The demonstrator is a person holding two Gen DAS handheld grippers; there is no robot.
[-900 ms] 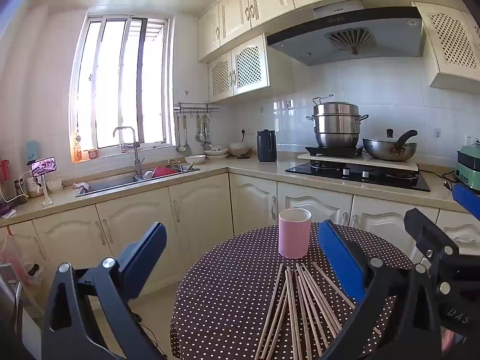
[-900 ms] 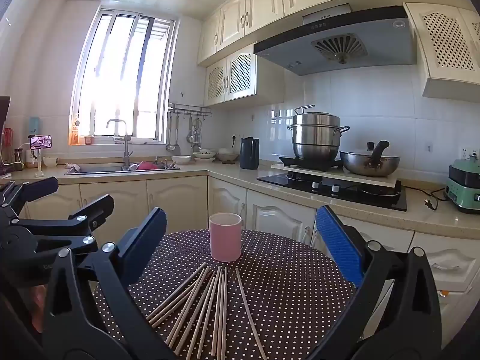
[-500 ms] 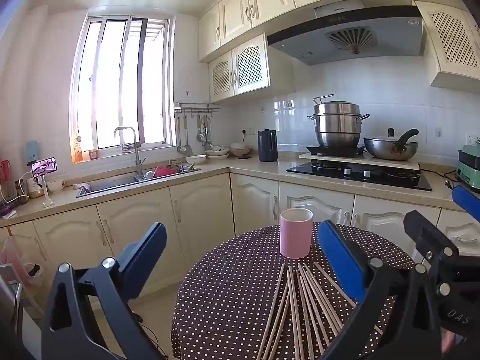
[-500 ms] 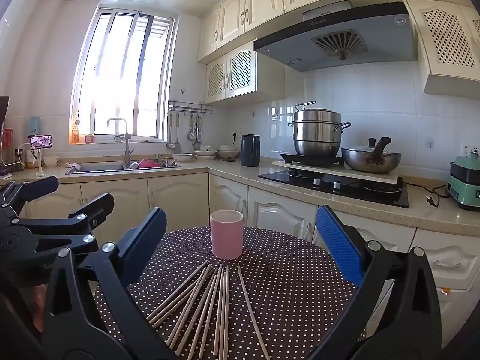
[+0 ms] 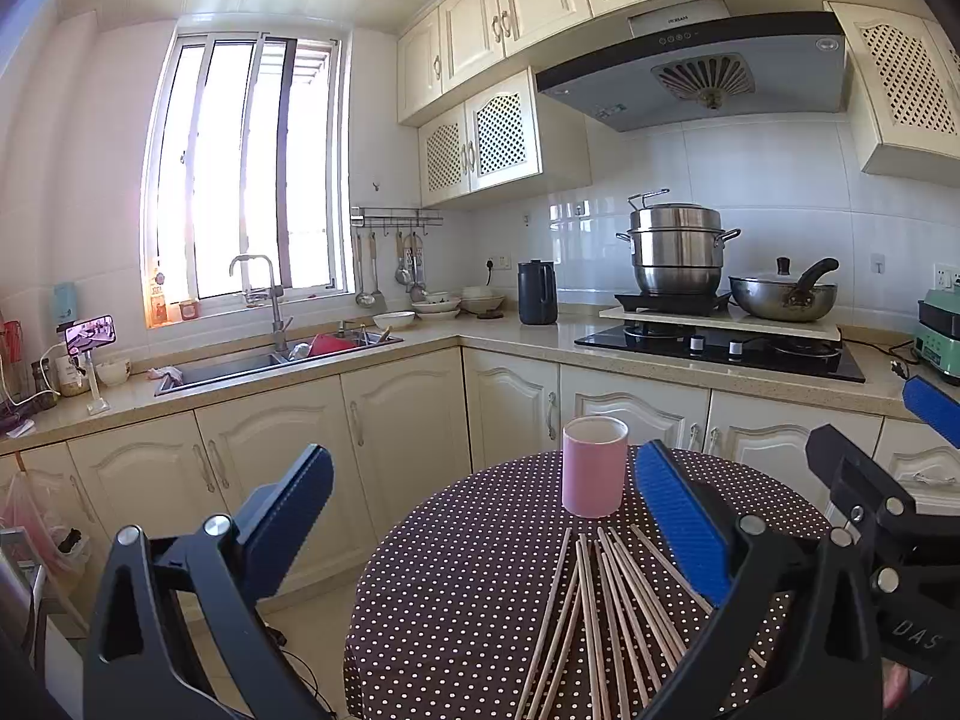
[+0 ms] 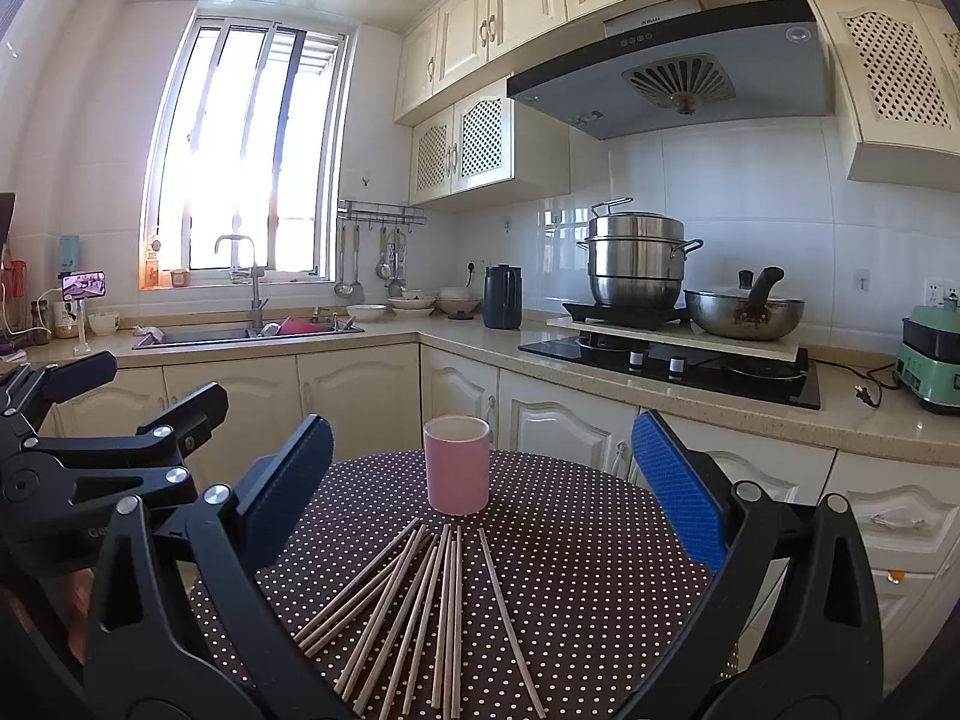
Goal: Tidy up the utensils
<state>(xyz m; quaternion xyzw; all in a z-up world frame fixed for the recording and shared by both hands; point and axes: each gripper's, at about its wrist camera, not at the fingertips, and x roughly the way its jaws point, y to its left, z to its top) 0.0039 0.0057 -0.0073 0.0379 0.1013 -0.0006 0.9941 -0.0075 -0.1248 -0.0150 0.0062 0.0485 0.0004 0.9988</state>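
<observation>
A pink cup (image 5: 594,468) (image 6: 457,465) stands upright on a round table covered in a brown dotted cloth (image 5: 468,570) (image 6: 588,540). Several wooden chopsticks (image 5: 606,612) (image 6: 420,606) lie fanned out on the cloth in front of the cup. My left gripper (image 5: 483,468) (image 6: 159,381) hangs open over the table's left side with nothing between its blue pads. My right gripper (image 6: 483,429) (image 5: 879,426) is open too, held above the chopsticks and facing the cup, holding nothing. Both stay clear of the chopsticks and the cup.
Behind the table runs an L-shaped kitchen counter (image 5: 498,336) with a sink (image 5: 240,363), a dark kettle (image 5: 537,300), a stove carrying a steel steamer pot (image 5: 675,252) and a wok (image 5: 783,297), and a green appliance (image 6: 933,360). Floor shows to the table's left.
</observation>
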